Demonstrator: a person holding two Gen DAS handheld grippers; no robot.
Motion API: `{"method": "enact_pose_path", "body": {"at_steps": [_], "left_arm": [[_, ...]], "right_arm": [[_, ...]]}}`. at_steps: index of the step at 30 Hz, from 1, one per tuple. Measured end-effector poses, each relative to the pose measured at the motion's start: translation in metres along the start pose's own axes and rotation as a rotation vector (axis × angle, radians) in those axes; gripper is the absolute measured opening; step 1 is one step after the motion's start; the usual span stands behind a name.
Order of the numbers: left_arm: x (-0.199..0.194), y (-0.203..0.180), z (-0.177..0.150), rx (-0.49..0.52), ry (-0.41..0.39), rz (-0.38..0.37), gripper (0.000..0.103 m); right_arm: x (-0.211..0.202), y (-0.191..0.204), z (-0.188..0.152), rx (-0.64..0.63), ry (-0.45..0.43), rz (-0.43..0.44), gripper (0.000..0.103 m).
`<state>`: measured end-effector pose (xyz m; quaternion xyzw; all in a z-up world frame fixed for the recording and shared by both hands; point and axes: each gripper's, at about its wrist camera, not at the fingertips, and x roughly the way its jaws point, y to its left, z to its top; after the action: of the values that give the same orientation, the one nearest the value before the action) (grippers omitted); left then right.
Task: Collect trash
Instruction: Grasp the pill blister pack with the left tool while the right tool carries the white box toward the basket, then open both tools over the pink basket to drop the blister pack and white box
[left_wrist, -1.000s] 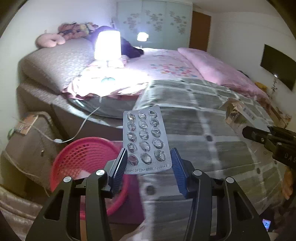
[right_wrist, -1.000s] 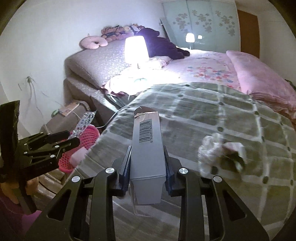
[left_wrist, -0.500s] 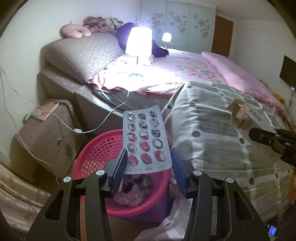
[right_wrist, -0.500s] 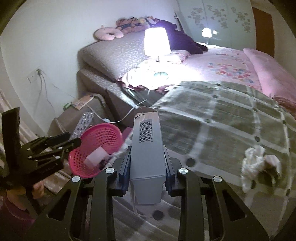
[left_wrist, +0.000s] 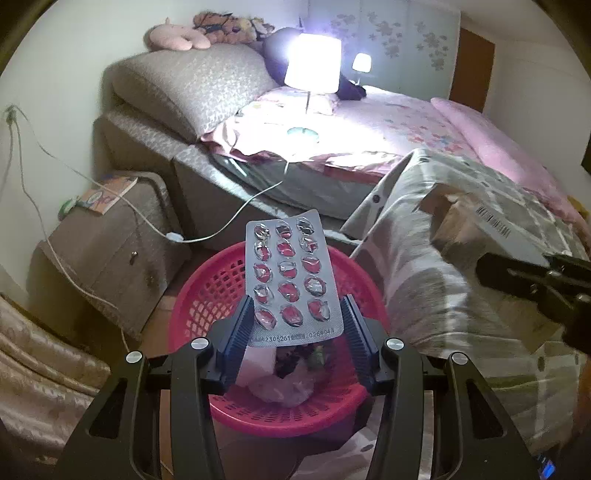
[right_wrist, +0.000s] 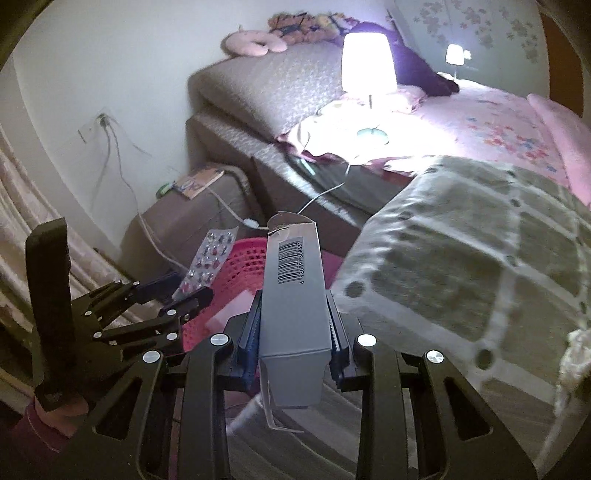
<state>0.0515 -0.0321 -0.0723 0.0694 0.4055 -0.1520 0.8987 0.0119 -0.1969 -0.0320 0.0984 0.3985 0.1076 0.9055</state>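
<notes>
My left gripper (left_wrist: 293, 332) is shut on an empty silver blister pack (left_wrist: 291, 280) and holds it upright above the pink mesh basket (left_wrist: 207, 295), which has crumpled trash inside. My right gripper (right_wrist: 293, 332) is shut on a grey cardboard box (right_wrist: 293, 295) with a barcode, over the bed's edge to the right of the basket (right_wrist: 243, 266). The left gripper (right_wrist: 173, 299) with the pack (right_wrist: 210, 258) shows at the left of the right wrist view. The box (left_wrist: 476, 229) and the right gripper's fingers (left_wrist: 524, 273) show at the right of the left wrist view.
The basket stands on the floor between a brown bedside cabinet (left_wrist: 110, 240) and the bed with a checked grey quilt (right_wrist: 480, 229). A lit lamp (left_wrist: 312, 66) stands on the bed, its cord (left_wrist: 221, 229) trailing to the floor. A crumpled white tissue (right_wrist: 576, 354) lies on the quilt.
Both grippers have moved left, off the quilt toward the basket. The blister pack now hangs over the basket, and the box has come up to the bed's edge beside it.
</notes>
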Motion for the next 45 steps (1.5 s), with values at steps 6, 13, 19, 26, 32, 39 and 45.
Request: {"method": "enact_pose_path", "body": {"at_steps": [6,13,19,26,32,39,45], "left_arm": [[0.012,0.012,-0.003,-0.023,0.029,0.026,0.047],[0.018,0.022,-0.005,-0.037,0.043,0.047,0.048],[0.019,0.024,-0.005,-0.041,0.050,0.044,0.048],[0.018,0.026,-0.004,-0.058,0.050,0.039,0.062],[0.011,0.020,-0.003,-0.044,0.012,0.048,0.072],[-0.001,0.007,-0.002,-0.011,-0.043,0.036,0.077],[-0.013,-0.014,-0.003,0.044,-0.078,0.016,0.079]], "right_arm": [[0.032,0.010,0.007,-0.002,0.052,0.009,0.030],[0.061,0.016,0.011,0.010,0.105,0.025,0.030],[0.074,0.018,0.009,0.020,0.129,0.037,0.037],[0.069,0.012,0.008,0.040,0.109,0.037,0.049],[0.054,0.005,0.005,0.040,0.083,0.016,0.050],[0.027,-0.010,-0.003,0.039,0.039,-0.029,0.057],[-0.011,-0.029,-0.017,0.014,-0.015,-0.101,0.062]]}}
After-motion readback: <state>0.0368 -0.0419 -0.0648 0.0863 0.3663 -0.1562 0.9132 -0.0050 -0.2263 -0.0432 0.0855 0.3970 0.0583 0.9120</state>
